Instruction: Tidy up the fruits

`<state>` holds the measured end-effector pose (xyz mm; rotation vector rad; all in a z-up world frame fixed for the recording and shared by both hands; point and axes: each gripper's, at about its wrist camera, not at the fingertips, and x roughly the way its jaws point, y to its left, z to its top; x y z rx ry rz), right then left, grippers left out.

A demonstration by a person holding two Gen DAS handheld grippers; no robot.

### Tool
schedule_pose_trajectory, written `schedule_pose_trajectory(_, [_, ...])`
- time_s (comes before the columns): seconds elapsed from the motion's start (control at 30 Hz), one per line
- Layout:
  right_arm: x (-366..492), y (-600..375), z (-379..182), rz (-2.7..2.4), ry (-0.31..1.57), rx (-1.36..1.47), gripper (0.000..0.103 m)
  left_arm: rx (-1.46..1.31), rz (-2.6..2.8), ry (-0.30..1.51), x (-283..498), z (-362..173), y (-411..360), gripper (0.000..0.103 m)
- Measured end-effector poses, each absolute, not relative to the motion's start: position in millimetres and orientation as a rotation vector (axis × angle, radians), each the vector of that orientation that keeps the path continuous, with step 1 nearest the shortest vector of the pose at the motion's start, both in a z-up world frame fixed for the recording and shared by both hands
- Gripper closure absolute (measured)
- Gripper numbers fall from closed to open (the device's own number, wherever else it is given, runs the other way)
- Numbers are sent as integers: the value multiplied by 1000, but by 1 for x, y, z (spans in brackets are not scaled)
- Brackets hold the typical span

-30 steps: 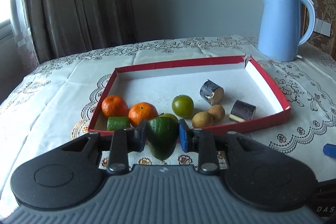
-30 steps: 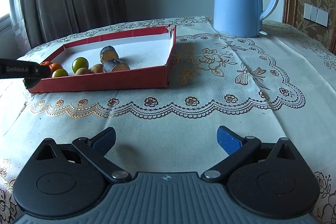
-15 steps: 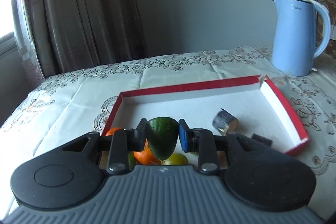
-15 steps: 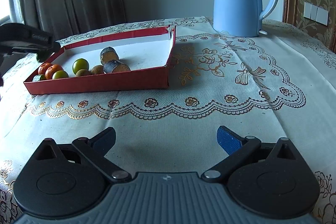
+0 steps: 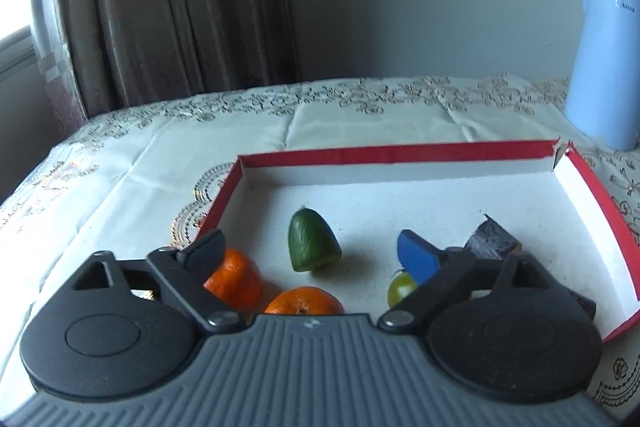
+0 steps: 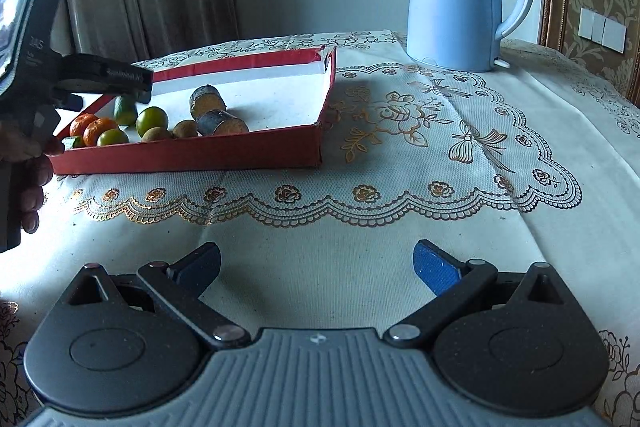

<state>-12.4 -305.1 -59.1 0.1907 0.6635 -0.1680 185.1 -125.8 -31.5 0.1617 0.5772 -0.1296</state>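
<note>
Your left jaws have just been opening, and the green piece now sits free in the tray.
Left wrist view: your left gripper [image 5: 310, 247] stands spread, nothing between the jaws; the green piece [image 5: 313, 246] rests on the tray [image 5: 400, 153] floor beyond two oranges [image 5: 236, 279], whose lower parts your gripper hides. Right wrist view: your right gripper [image 6: 316, 267] hangs spread over bare tabletop [image 6: 400, 195]; I see no loose fruit outside the tray, so little seems left.

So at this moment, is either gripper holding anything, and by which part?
Nothing is held. The left gripper has just been opening; the green fruit piece lies free in the red tray. The right gripper is open over the tablecloth.
</note>
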Motion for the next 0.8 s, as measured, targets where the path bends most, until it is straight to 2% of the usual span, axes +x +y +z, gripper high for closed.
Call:
schedule_pose_trajectory(0.1, [-13,-305,-59,-167,663,193,0,174,-150,564,174,-24,-126,8])
schedule_pose_trajectory(0.2, [-13,-307,-59,-165,662,198,0,178,-160,535,152,-15,-122,0])
schedule_pose_trajectory(0.43, [-9,-304,-56,-248,677,204,0,189,-126,514,91,5,-112,0])
schedule_pose_trajectory(0.8, [-13,-257,-25,-394,575,83,0,155,-130,513,43,8,-86,0])
